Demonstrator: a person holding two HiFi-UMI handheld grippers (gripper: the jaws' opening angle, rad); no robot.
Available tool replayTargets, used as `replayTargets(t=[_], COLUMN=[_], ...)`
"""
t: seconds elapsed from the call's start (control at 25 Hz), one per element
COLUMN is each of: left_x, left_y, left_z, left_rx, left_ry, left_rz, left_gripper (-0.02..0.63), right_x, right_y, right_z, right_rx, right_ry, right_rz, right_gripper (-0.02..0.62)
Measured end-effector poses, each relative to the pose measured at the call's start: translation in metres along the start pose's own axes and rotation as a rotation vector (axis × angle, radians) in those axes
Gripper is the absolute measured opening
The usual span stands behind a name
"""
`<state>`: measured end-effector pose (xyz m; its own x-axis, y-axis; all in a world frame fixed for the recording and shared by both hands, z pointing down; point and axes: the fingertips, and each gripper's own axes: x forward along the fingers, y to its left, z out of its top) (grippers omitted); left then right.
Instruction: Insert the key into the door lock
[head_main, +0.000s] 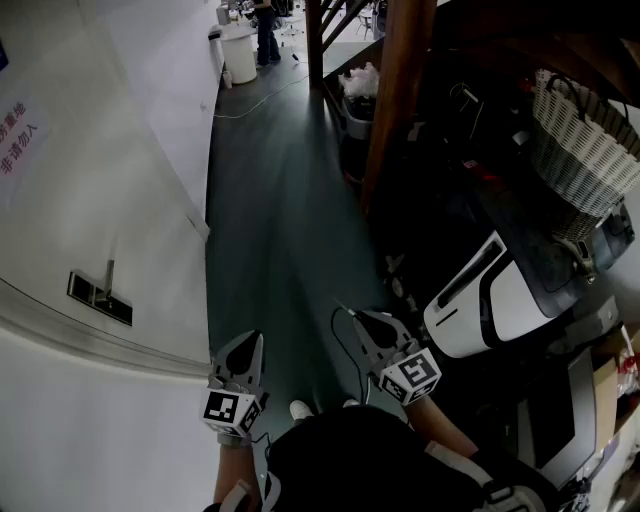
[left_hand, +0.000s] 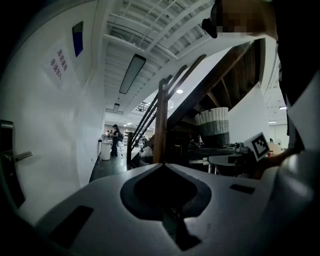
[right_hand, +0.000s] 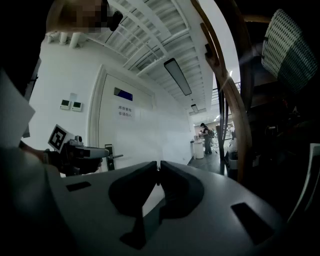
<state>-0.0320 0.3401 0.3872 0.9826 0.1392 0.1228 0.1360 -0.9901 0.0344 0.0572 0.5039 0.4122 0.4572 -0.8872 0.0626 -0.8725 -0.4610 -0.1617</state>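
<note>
left gripper (head_main: 254, 340) jaws closed, right gripper (head_main: 362, 318) jaws closed, door lock (head_main: 100, 290) well apart at left

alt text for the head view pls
Looking steeply down: a person holds a left gripper and a right gripper, both shut, over a dark green floor. A white door with its lock plate stands at left, a wicker basket at right.

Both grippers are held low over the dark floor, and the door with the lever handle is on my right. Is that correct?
Not quite: the door is on your left. The head view shows its lever handle on the white wall, to the left of the left gripper and apart from it. The left gripper and the right gripper are indeed held low over the dark floor.
</note>
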Motion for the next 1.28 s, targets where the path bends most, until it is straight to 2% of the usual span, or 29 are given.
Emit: replayTargets(t=[0.2,0.8,1.08,1.28], left_x=[-0.010,-0.058,-0.054,-0.026], left_y=[0.031,0.126,0.174,0.207], left_z=[-0.002,-0.031,-0.033,-0.031], left_rx=[-0.027,-0.018,-0.037,-0.038], left_ry=[-0.009,0.007,-0.008,-0.003], left_rz=[-0.005,0.004,0.065,0.097], left_gripper=[0.008,0.008,0.008,0.008], right_x=[0.027,0.106,0.153,0.196], right_y=[0.022,0.083,0.088,0.068], right_z=[0.003,-0.002,-0.005,-0.007], right_rx=[-0.009,-0.009,-0.016,0.004], right_ry=[-0.018,-0.010,0.000,0.006], right_rz=[0.001,-0.004,0.015,0.035], right_gripper=[0.034,0.034,0.034,0.034])
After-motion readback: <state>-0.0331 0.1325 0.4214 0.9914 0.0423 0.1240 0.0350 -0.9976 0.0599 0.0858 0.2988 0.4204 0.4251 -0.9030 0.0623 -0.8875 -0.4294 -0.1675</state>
